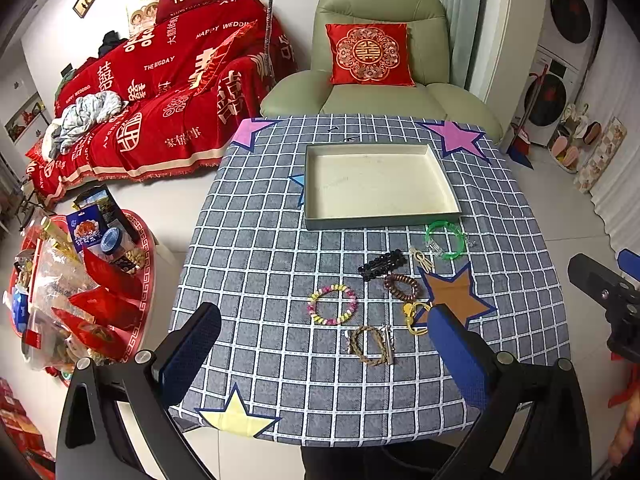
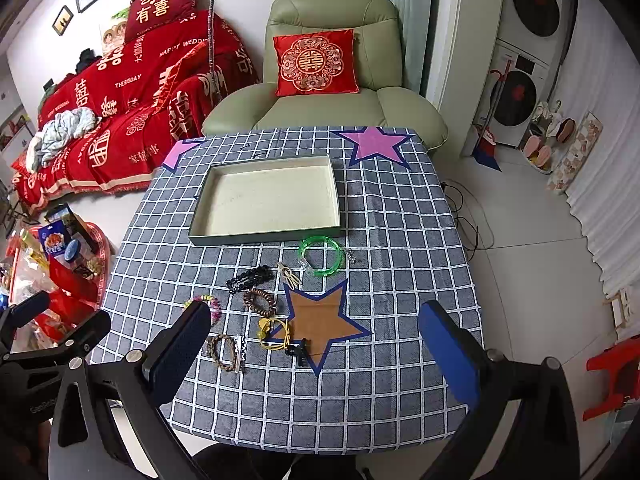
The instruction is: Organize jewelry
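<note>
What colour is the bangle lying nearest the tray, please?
The bangle is translucent green, clearest in the right wrist view.

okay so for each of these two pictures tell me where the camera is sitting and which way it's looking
Left wrist: on the left tongs, angled down over the table's near edge toward the tray; own open fingers frame it, the right tongs at right.
Right wrist: on the right tongs, same downward angle from further right; own open fingers show, the left tongs at left.
Shared: tray, green bangle, braided bracelet, armchair.
</note>
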A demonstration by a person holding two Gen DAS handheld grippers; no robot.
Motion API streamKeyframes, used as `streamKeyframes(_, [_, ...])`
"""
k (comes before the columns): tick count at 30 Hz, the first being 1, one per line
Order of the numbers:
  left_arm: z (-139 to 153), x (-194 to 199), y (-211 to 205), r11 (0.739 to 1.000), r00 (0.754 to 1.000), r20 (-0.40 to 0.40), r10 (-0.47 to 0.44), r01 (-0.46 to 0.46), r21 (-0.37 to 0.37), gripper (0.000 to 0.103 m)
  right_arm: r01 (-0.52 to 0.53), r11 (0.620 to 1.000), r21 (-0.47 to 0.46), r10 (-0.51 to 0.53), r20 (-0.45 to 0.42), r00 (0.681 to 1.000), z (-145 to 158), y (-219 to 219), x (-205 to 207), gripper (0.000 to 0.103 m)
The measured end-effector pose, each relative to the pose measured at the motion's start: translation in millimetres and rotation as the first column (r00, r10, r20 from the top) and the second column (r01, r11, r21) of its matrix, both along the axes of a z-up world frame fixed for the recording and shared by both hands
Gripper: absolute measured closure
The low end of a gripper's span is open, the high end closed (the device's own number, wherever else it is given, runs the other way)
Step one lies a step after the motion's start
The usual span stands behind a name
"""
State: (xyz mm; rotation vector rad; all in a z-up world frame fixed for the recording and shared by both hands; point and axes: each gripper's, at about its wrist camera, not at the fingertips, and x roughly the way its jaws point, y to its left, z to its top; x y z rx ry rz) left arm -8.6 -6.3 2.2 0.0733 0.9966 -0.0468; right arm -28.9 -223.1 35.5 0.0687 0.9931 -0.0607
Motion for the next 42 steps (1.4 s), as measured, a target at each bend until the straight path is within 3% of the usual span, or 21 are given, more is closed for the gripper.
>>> streamKeyframes(42, [6.0,2.8,1.9,1.000,1.000,0.010,-0.001,0.001,-0.005,0.000,-0.004,1.000,0.000,0.004,0.010,1.000,5.4,1.4,0.6,0.000])
